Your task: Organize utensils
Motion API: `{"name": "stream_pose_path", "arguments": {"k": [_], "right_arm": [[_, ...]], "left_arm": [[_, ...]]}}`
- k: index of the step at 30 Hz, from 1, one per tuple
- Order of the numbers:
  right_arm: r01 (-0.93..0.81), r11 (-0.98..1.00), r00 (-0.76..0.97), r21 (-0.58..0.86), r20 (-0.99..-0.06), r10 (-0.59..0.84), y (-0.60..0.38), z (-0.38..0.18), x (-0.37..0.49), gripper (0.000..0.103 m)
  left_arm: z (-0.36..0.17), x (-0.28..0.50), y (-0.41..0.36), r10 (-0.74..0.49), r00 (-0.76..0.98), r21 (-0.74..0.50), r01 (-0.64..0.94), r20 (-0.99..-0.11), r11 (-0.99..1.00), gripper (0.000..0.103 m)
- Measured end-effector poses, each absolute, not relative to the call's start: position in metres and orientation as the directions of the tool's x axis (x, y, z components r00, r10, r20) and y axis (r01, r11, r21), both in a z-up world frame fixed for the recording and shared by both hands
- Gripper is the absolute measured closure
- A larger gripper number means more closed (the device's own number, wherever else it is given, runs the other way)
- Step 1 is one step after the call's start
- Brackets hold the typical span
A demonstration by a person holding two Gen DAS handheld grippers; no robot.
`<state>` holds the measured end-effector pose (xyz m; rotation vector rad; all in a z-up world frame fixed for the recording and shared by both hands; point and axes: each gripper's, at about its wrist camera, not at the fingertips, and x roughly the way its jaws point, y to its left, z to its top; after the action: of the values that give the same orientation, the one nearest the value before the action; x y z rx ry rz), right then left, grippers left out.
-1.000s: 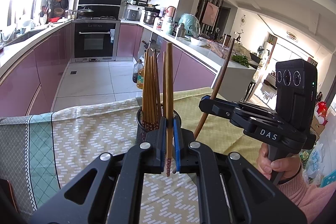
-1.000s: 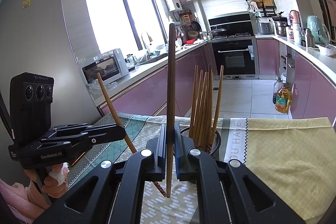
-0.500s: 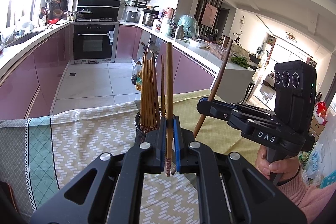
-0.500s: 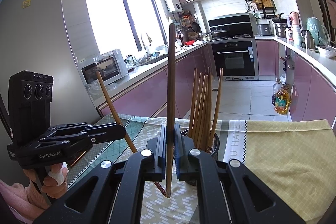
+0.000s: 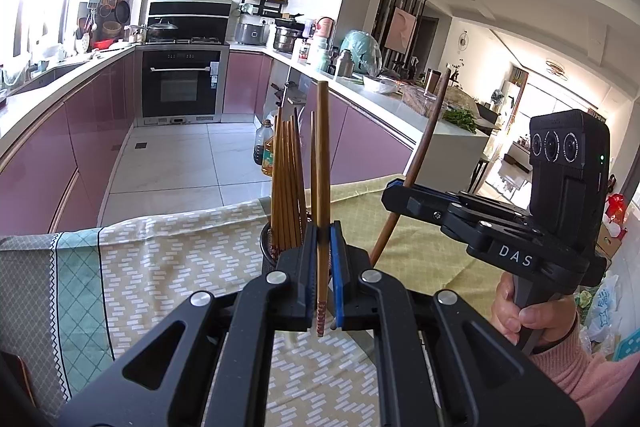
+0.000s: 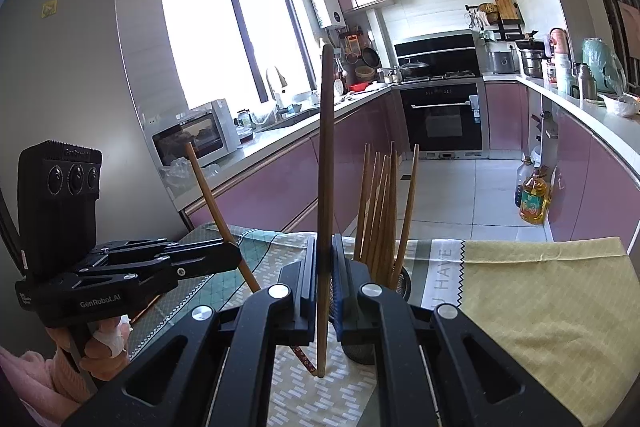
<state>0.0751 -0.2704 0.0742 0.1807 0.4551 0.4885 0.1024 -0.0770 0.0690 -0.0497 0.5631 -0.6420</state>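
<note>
In the left wrist view my left gripper (image 5: 322,239) is shut on a light brown chopstick (image 5: 322,155) that stands upright. Just behind its fingers stands a black mesh holder (image 5: 267,247) with several chopsticks (image 5: 286,179) in it. To the right, my right gripper (image 5: 394,197) is shut on a darker chopstick (image 5: 426,151) that leans right. In the right wrist view the right gripper (image 6: 323,251) clamps the dark chopstick (image 6: 326,167) upright. The holder (image 6: 403,283) stands just right of its fingers. The left gripper (image 6: 236,257) is at the left with its light chopstick (image 6: 210,191).
A patterned green and yellow tablecloth (image 5: 180,251) covers the table (image 6: 540,291). A person's hand (image 5: 520,315) in a pink sleeve grips the right handle. Beyond the table's far edge lie a tiled floor, purple cabinets, an oven (image 5: 180,87) and an oil bottle (image 6: 532,201).
The left gripper's view has shifted slightly; the holder sits a bit more hidden behind its fingers. Both grippers still hold their chopsticks, and the right one has stayed put.
</note>
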Motion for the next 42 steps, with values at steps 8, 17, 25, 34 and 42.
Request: {"name": "stream_pose_path", "arguments": {"k": [8, 17, 25, 34, 42], "right_arm": [[-0.411, 0.873, 0.793, 0.262, -0.369, 0.484, -0.269, 0.080, 0.076, 0.097], [-0.411, 0.873, 0.801, 0.263, -0.352, 0.484, -0.274, 0.087, 0.079, 0.097], [-0.412, 0.872, 0.805, 0.265, -0.343, 0.485, -0.275, 0.092, 0.085, 0.097], [-0.415, 0.869, 0.806, 0.270, -0.333, 0.489, -0.275, 0.094, 0.088, 0.097], [-0.415, 0.869, 0.807, 0.270, -0.333, 0.488, -0.274, 0.095, 0.088, 0.097]], "left_arm": [[0.077, 0.107, -0.079, -0.583, 0.664, -0.206, 0.559, -0.468, 0.803, 0.096], [0.086, 0.110, -0.081, -0.584, 0.676, -0.195, 0.564, -0.450, 0.803, 0.096], [0.090, 0.109, -0.082, -0.587, 0.681, -0.184, 0.571, -0.436, 0.800, 0.096], [0.098, 0.107, -0.088, -0.585, 0.689, -0.167, 0.576, -0.428, 0.800, 0.096], [0.103, 0.106, -0.091, -0.585, 0.694, -0.162, 0.577, -0.420, 0.801, 0.096]]}}
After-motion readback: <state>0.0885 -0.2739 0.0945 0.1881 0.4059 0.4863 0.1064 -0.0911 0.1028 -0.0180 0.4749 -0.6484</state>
